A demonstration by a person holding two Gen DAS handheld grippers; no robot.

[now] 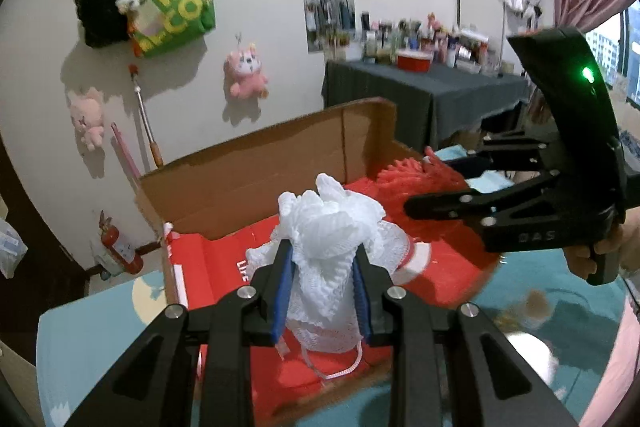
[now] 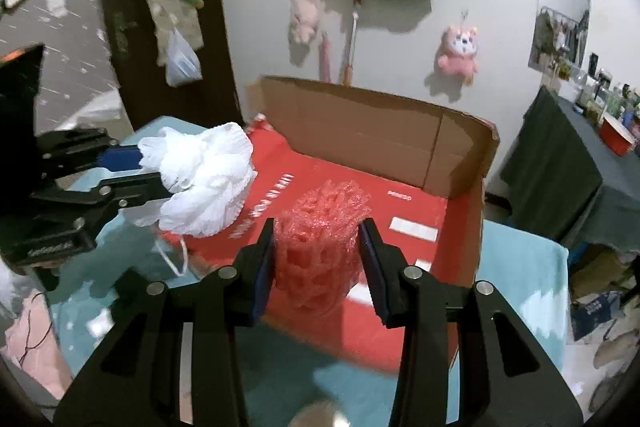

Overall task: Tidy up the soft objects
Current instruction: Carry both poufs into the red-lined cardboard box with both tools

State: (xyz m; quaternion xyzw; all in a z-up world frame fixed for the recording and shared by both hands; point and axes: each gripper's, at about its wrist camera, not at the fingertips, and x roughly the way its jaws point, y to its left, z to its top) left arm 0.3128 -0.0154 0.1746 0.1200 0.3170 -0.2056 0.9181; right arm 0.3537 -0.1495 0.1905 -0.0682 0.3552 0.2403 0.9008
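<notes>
My left gripper (image 1: 322, 255) is shut on a white mesh bath pouf (image 1: 332, 227) with a looped cord, held over the near left of an open cardboard box with a red inside (image 1: 224, 259). It also shows in the right wrist view (image 2: 206, 179), at the box's left edge. My right gripper (image 2: 318, 231) is shut on a red foam net sleeve (image 2: 320, 239), held above the box's red floor (image 2: 400, 203). In the left wrist view the right gripper (image 1: 412, 207) reaches in from the right with the red net (image 1: 408, 175) beside it.
The box sits on a teal cloth (image 2: 520, 291). Its brown flaps (image 2: 368, 131) stand up at the back and right. Plush toys (image 1: 246, 75) and a green bag (image 1: 176, 3) hang on the wall. A cluttered dark-covered table (image 1: 424, 87) stands at the right.
</notes>
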